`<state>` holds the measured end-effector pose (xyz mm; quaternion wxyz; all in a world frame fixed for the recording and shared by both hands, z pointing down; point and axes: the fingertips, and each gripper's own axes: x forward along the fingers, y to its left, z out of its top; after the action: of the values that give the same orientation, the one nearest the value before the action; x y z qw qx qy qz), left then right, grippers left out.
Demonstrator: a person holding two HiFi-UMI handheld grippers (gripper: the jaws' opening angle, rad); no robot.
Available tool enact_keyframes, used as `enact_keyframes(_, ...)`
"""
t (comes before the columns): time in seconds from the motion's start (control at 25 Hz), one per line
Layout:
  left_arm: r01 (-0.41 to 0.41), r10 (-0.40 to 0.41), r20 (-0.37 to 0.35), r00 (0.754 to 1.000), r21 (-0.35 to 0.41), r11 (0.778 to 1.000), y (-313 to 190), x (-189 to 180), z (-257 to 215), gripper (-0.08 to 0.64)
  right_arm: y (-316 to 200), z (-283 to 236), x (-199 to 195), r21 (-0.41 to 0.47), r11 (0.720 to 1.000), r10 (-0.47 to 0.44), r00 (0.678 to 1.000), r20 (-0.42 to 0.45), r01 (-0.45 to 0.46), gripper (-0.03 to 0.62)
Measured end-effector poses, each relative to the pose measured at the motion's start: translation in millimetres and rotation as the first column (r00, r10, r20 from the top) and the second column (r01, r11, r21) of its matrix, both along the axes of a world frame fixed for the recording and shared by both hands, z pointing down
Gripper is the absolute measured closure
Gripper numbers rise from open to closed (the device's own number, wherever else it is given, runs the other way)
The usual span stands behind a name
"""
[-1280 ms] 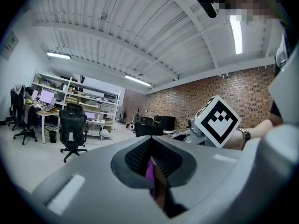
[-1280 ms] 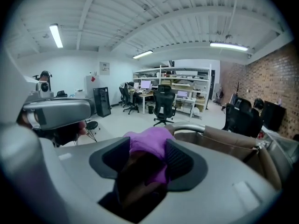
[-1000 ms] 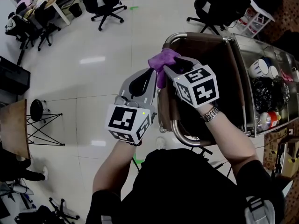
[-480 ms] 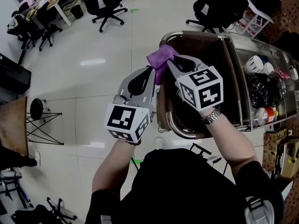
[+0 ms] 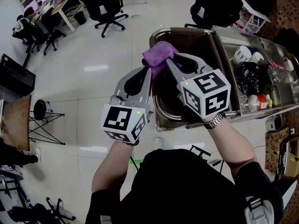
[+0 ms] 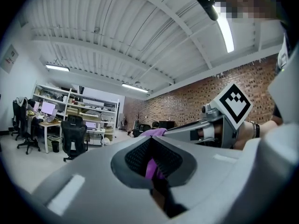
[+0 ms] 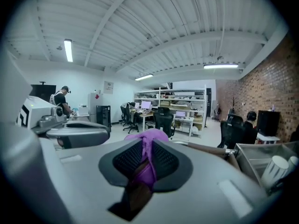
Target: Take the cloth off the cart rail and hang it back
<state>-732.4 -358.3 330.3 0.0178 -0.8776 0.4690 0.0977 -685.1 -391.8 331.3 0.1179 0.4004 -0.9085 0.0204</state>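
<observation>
The head view holds two grippers, the left gripper (image 5: 150,69) and the right gripper (image 5: 169,62), each bearing one marker cube. One purple cloth (image 5: 159,53) lies at twelve o'clock from them. One cart (image 5: 226,41) stands at two o'clock, carrying two white cups (image 5: 241,54), one black bag (image 5: 254,76) and one bottle (image 5: 254,102). One wristwatch (image 5: 216,121) shows. One stool (image 5: 39,109) stands at nine o'clock.
</observation>
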Motion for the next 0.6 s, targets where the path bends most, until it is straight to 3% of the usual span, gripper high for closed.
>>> enact_keyframes(0.6, 0.033, -0.035, 0.032, 0.999, 0.064, 0.997, 155.7, 111.7, -19.2, 0.559, 174.3, -49.1, 116.3, 0.150, 0.988, -0.049, 0.994, 0.094, 0.035, 0.534)
